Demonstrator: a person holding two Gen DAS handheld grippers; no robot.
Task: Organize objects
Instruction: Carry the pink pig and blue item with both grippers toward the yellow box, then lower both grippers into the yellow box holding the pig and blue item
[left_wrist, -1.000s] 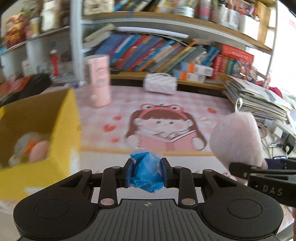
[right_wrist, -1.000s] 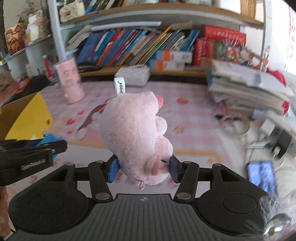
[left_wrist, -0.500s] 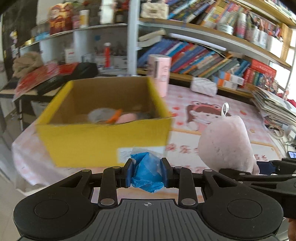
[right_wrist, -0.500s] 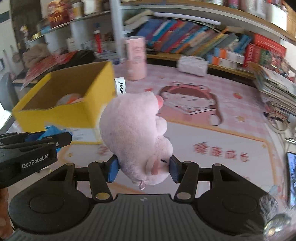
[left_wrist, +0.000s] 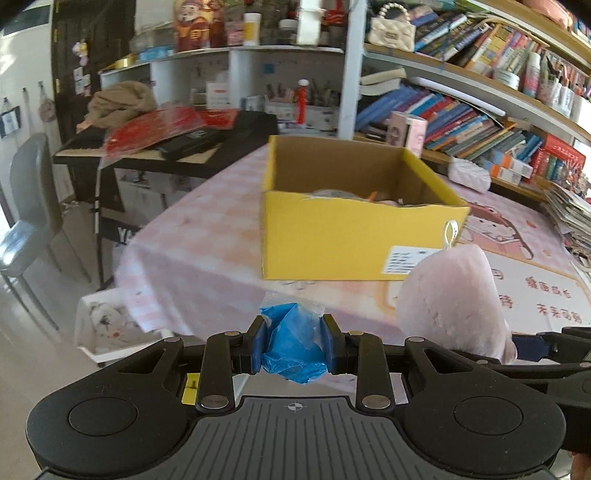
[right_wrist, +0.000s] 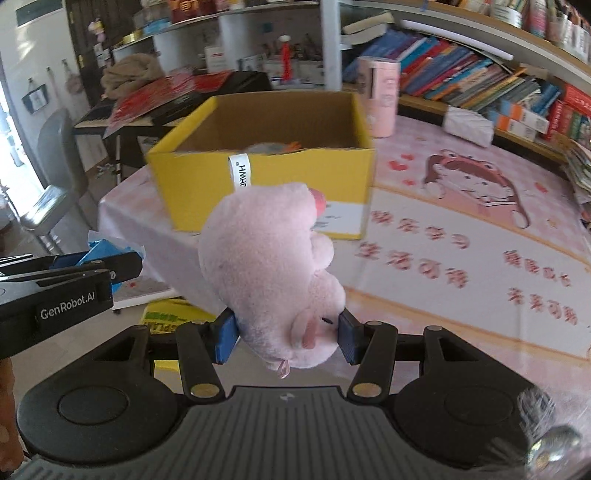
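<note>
Desk (right_wrist: 461, 229) under a pink checked cloth carries the yellow cardboard box (right_wrist: 266, 184), open at the top, with some soft things already lying inside. That box sits ahead of and above both claws, so the coming move is judged to be a lift over its near wall. The right claw (right_wrist: 288, 334) is clamped on a pink plush toy (right_wrist: 269, 273), whose long axis points up toward the box. The left claw (left_wrist: 293, 345), just beside it, is pressed together on a crumpled blue plastic bag (left_wrist: 291, 343), a little further from the box.
</note>
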